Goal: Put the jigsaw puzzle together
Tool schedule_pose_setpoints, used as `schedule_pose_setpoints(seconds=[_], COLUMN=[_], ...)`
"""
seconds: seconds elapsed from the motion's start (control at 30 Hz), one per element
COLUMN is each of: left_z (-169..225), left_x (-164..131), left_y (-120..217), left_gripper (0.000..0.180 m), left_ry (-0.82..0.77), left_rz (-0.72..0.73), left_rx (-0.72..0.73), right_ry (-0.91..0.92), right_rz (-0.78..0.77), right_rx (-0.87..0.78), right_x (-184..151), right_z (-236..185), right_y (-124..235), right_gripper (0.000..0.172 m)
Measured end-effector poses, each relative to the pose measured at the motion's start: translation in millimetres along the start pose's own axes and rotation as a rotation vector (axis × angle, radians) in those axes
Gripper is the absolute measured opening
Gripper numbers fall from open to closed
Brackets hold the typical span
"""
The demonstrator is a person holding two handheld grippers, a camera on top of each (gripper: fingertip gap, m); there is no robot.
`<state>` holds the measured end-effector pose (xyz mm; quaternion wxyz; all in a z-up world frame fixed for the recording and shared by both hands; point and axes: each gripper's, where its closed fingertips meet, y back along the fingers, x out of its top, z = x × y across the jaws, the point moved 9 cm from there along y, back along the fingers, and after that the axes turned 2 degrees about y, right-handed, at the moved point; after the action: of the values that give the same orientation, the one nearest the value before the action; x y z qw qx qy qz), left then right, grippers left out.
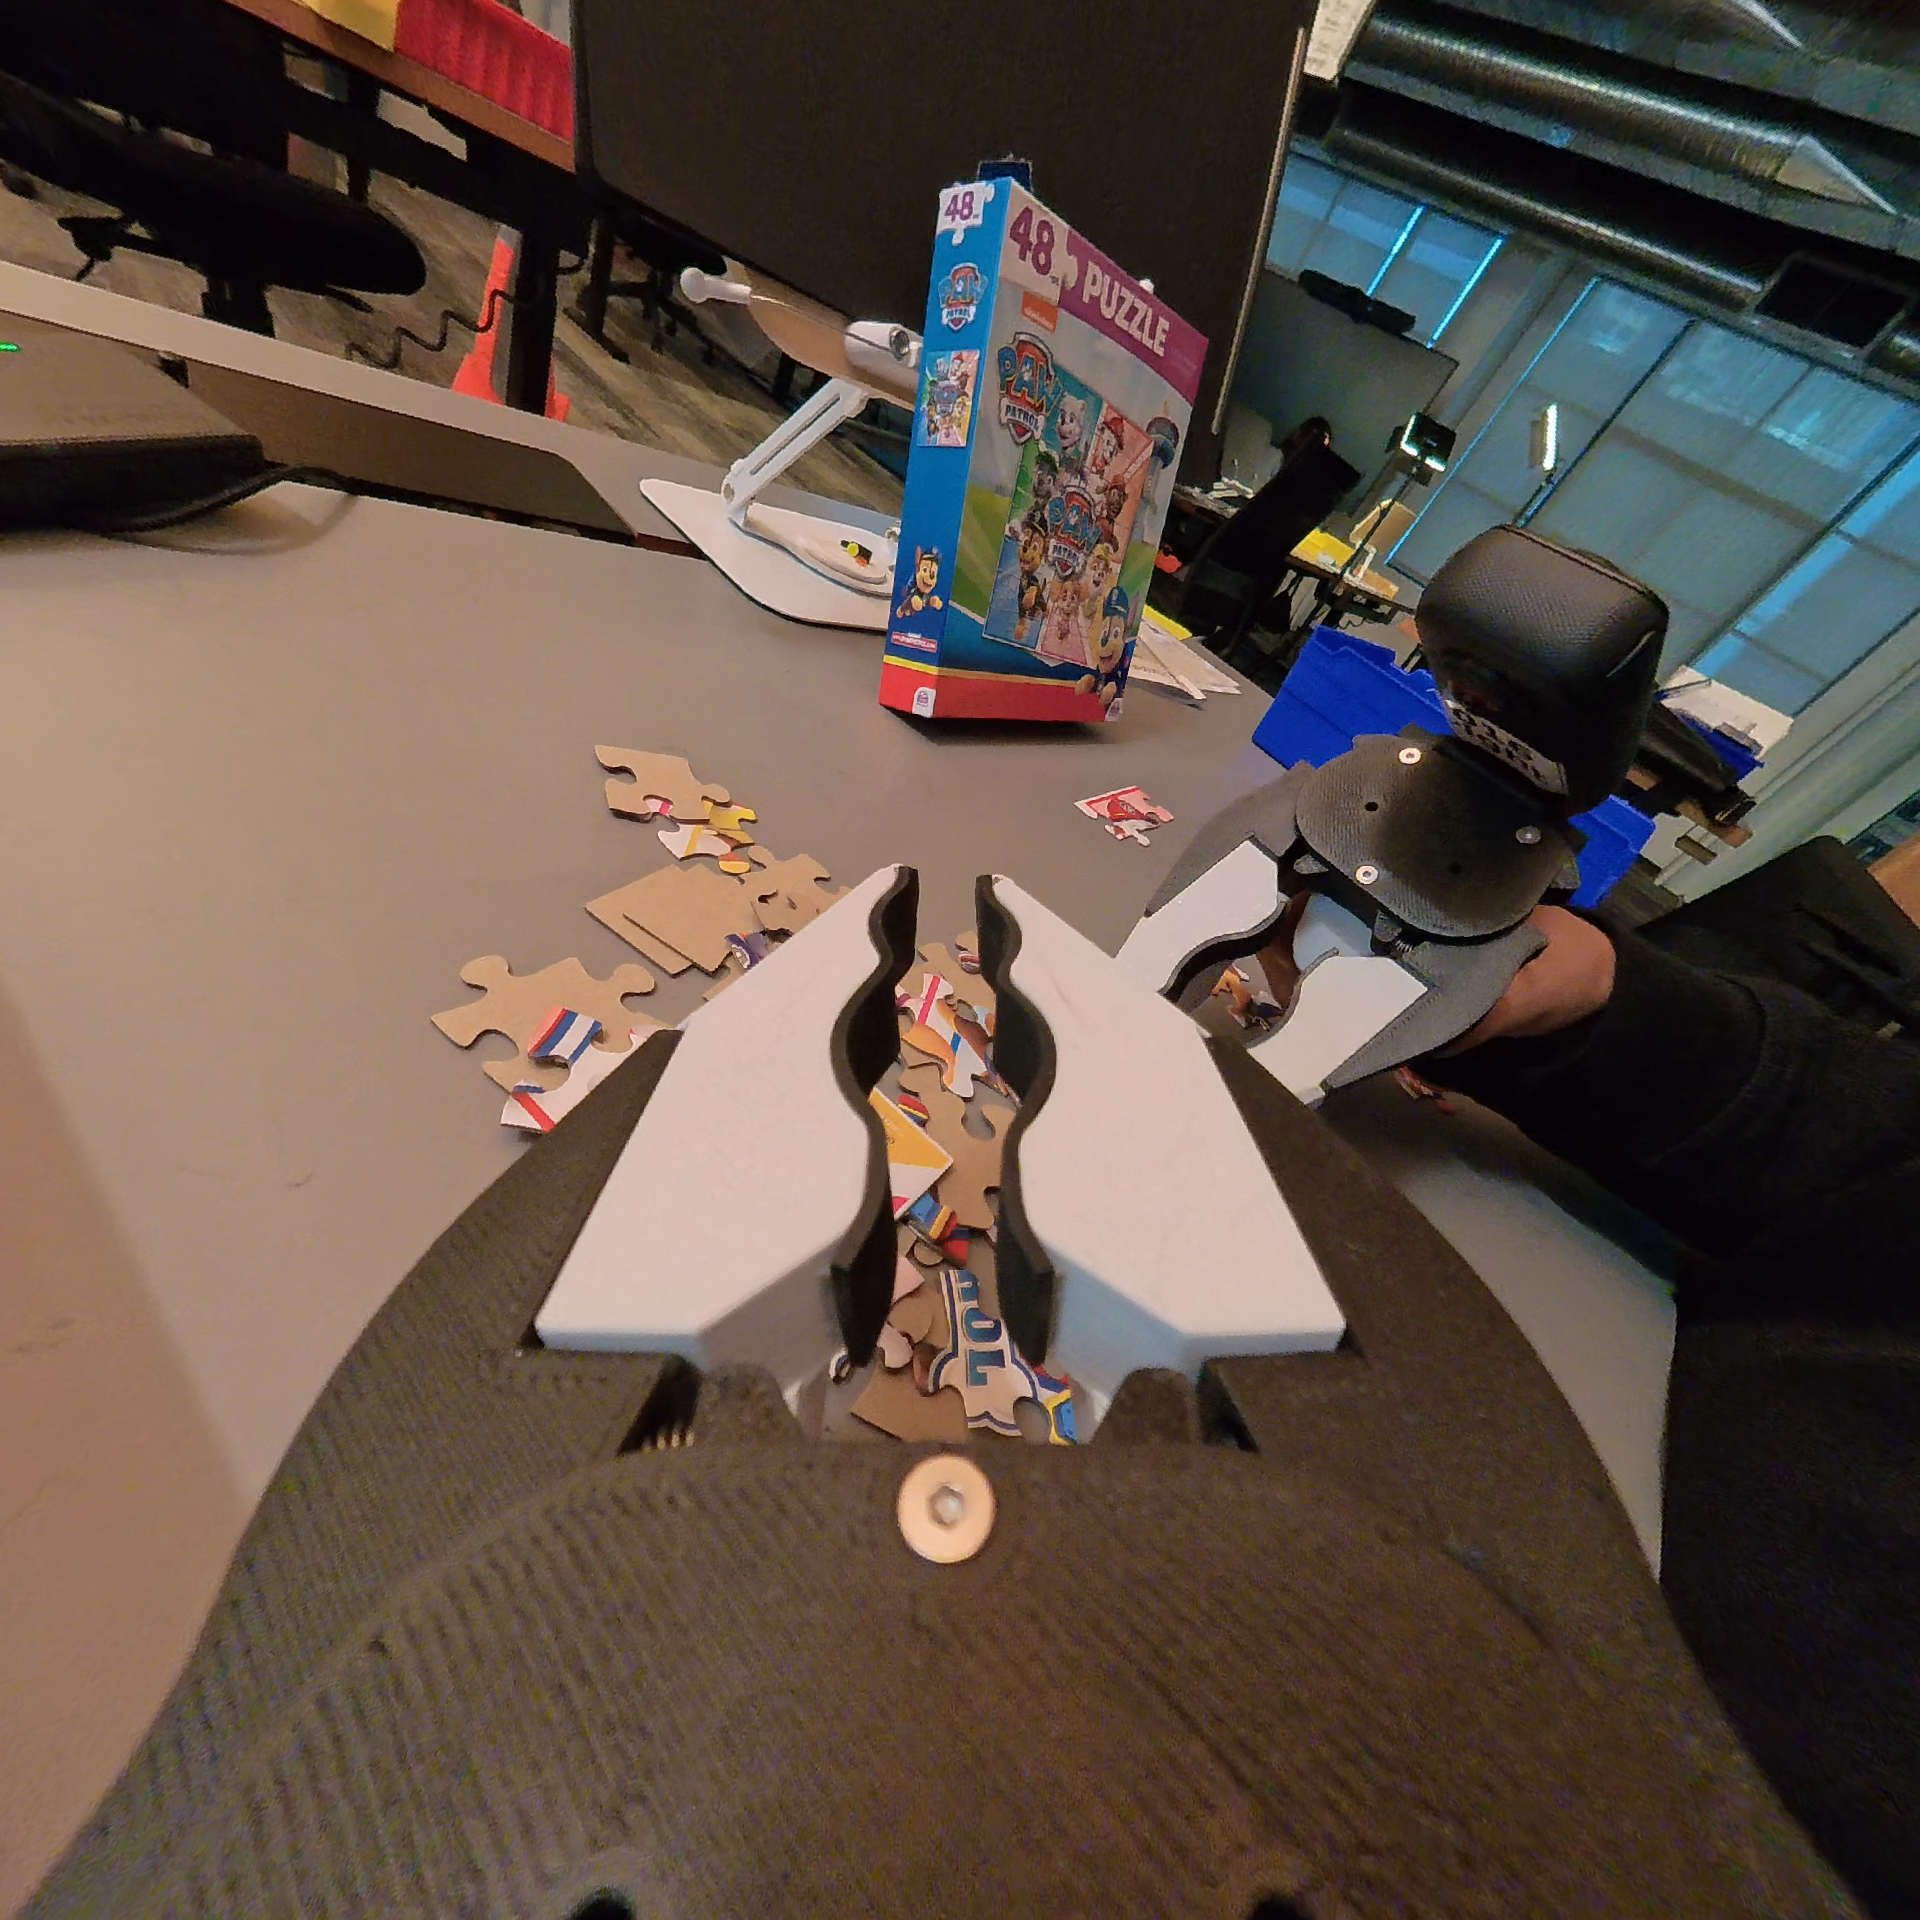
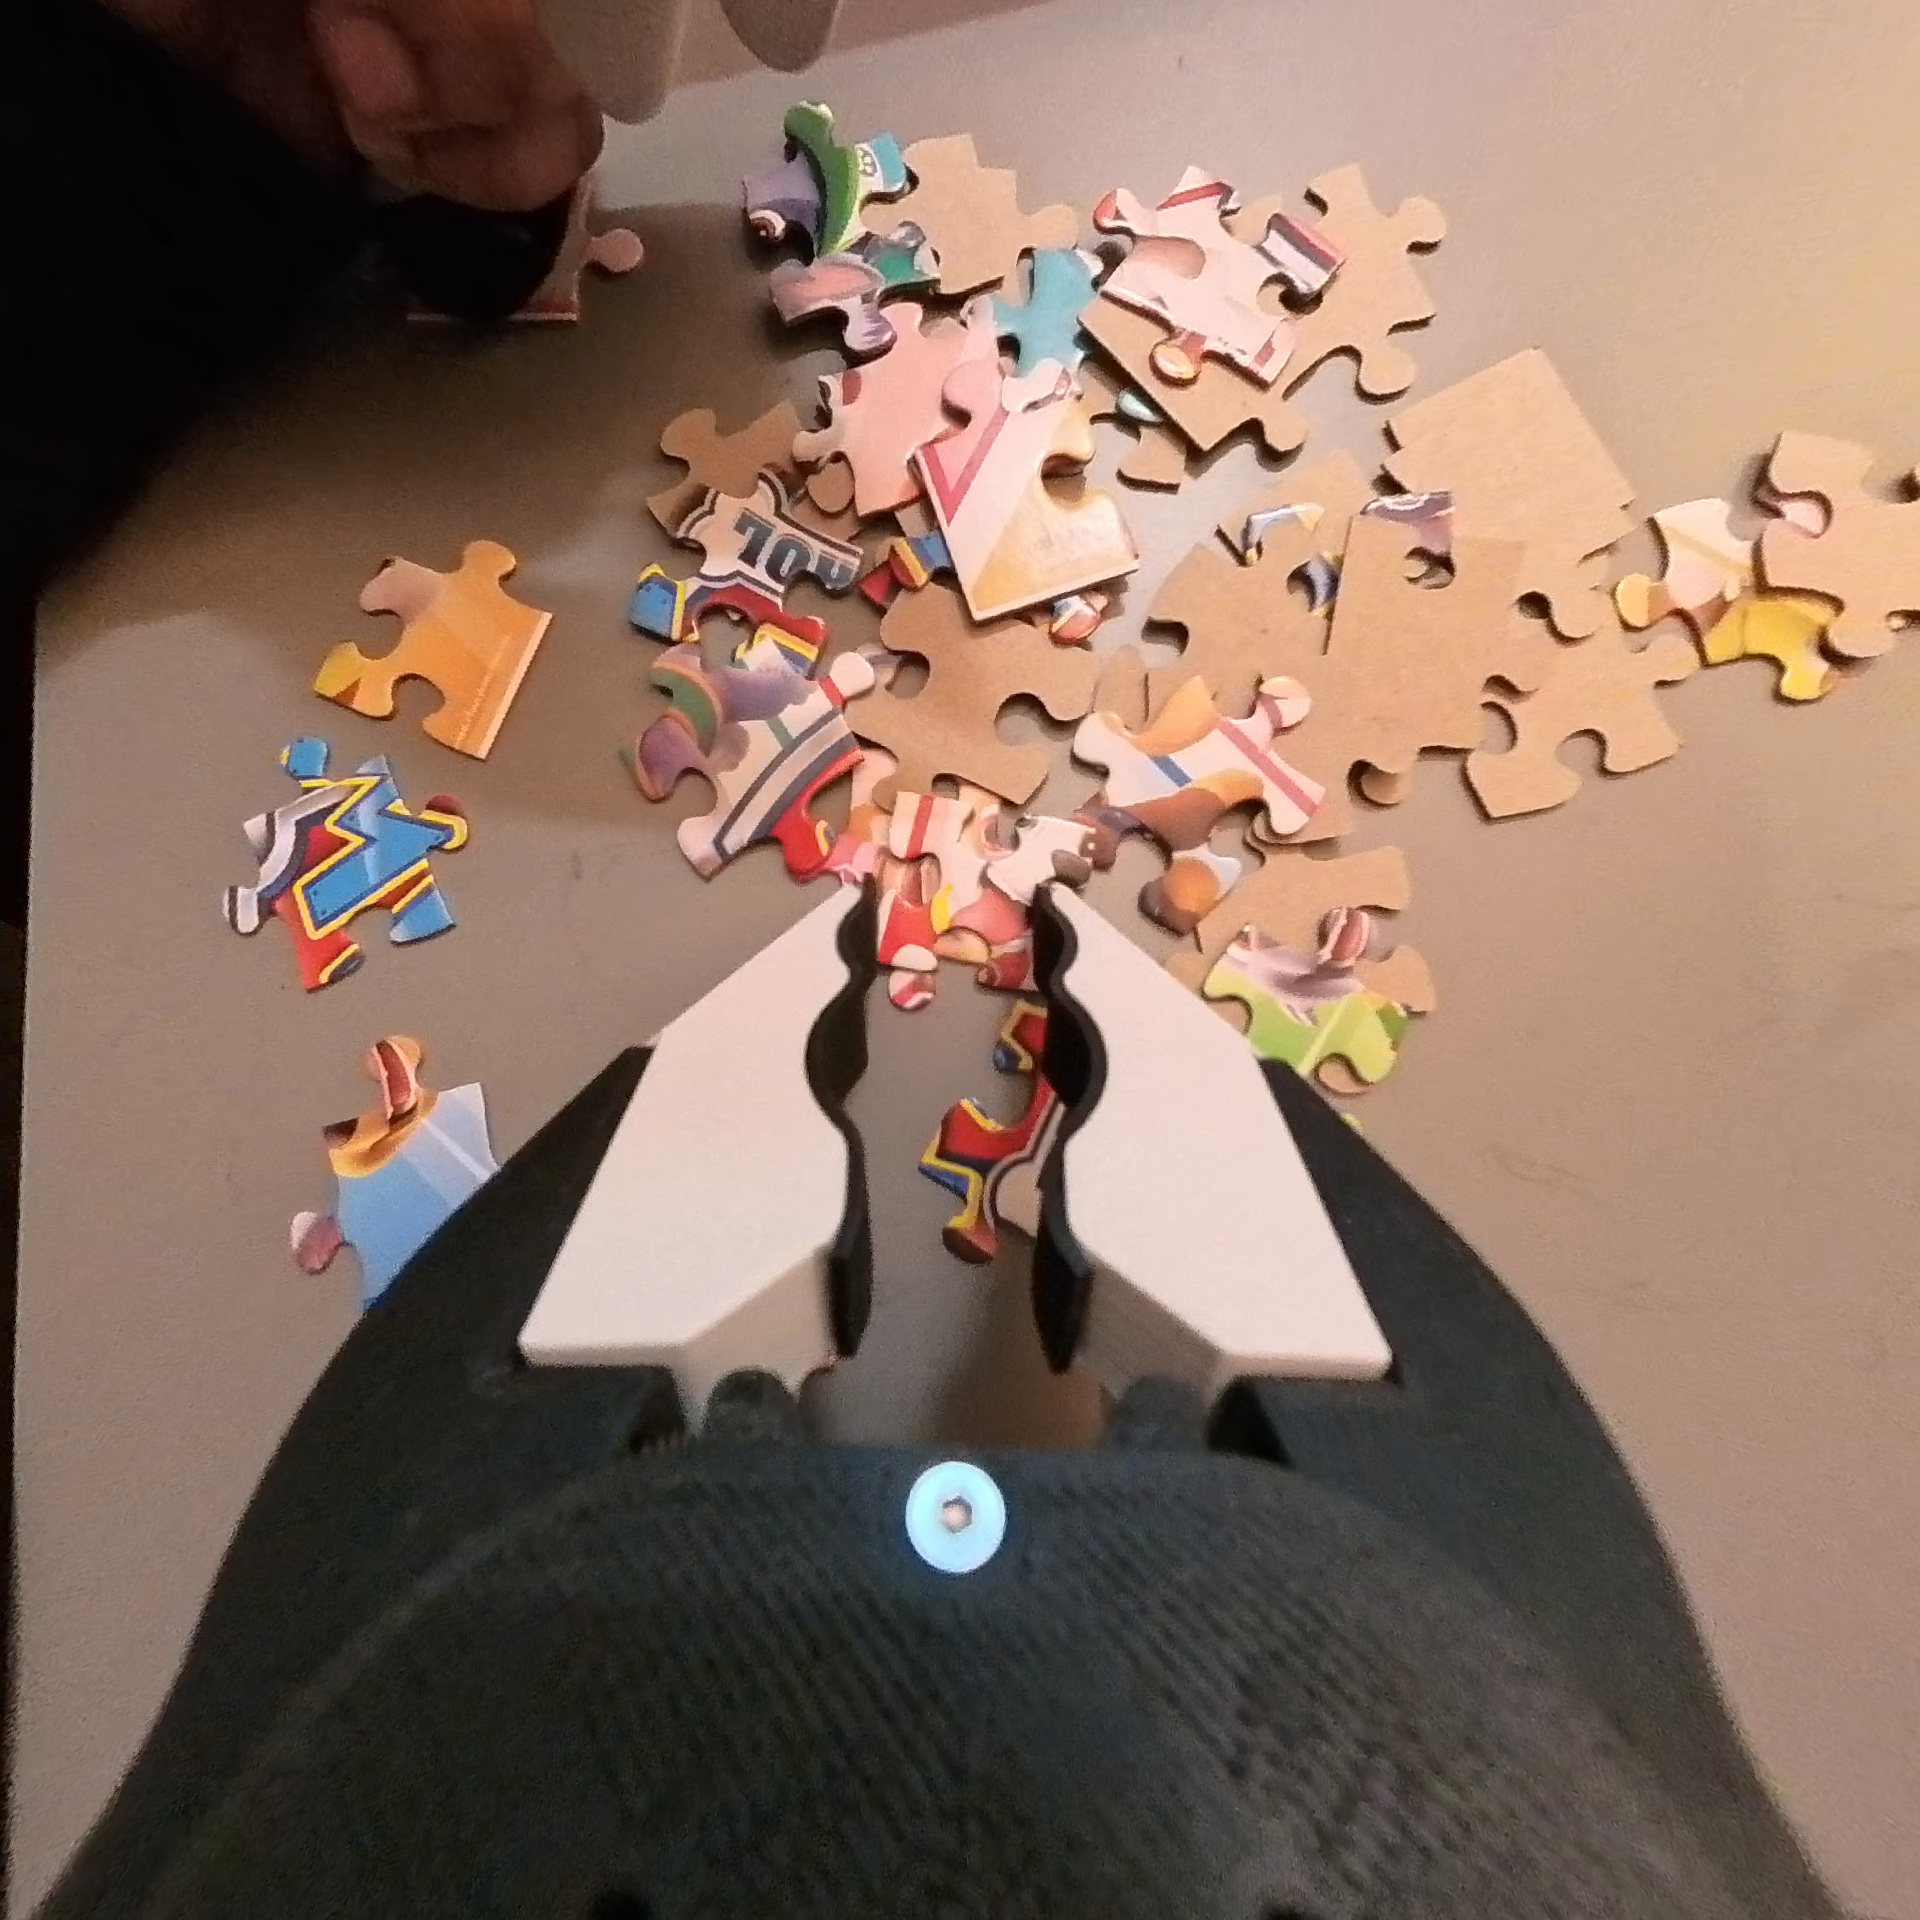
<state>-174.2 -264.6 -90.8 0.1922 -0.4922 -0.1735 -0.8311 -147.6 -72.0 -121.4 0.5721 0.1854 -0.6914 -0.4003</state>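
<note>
Left gripper [image 1: 948, 883] jaws narrowly apart — bare, right gripper [image 2: 948, 902] jaws flanking red-white puzzle piece [image 2: 914, 894].

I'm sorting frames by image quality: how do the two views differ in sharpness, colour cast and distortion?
Left wrist view: crisp, neutral daylight; wide-angle bending tilts the puzzle box and curves the window frames; the table reads grey. Right wrist view: softer and slightly blurred, warm dim cast turning the table beige; the gripper body's bolt glares bluish-white; the hand at the top edge is out of focus.
</note>
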Motion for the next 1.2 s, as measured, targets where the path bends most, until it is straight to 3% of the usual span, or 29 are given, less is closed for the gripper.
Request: schedule_pose_setpoints(seconds=[0.2, 0.43, 0.6, 0.8, 1.0, 1.2], left_z=[0, 0, 0, 6, 57, 101], left_x=[0, 0, 0, 2, 20, 5], left_y=[0, 0, 0, -6, -38, -86], left_gripper=[0.008, 0.008, 0.008, 0.009, 0.01, 0.015], left_ry=[-0.001, -0.003, -0.011, -0.018, 0.004, -0.118], left_rz=[0.001, -0.001, -0.005, -0.026, 0.006, -0.165], left_rx=[0.003, 0.006, 0.015, 0.005, -0.159, -0.172], right_ry=[-0.006, -0.111, -0.212, -0.44, -0.576, -0.654], right_rz=[0.004, 0.105, 0.033, 0.069, 0.188, 0.113], right_rx=[-0.031, -0.107, -0.303, -0.493, -0.501, -0.48], right_x=[-4, -19, -68, -137, -143, -140], right_z=[3, 13, 11, 10, 41, 75], right_y=[10, 66, 120, 175, 169, 140], right_gripper=[0.028, 0.028, 0.027, 0.028, 0.027, 0.027])
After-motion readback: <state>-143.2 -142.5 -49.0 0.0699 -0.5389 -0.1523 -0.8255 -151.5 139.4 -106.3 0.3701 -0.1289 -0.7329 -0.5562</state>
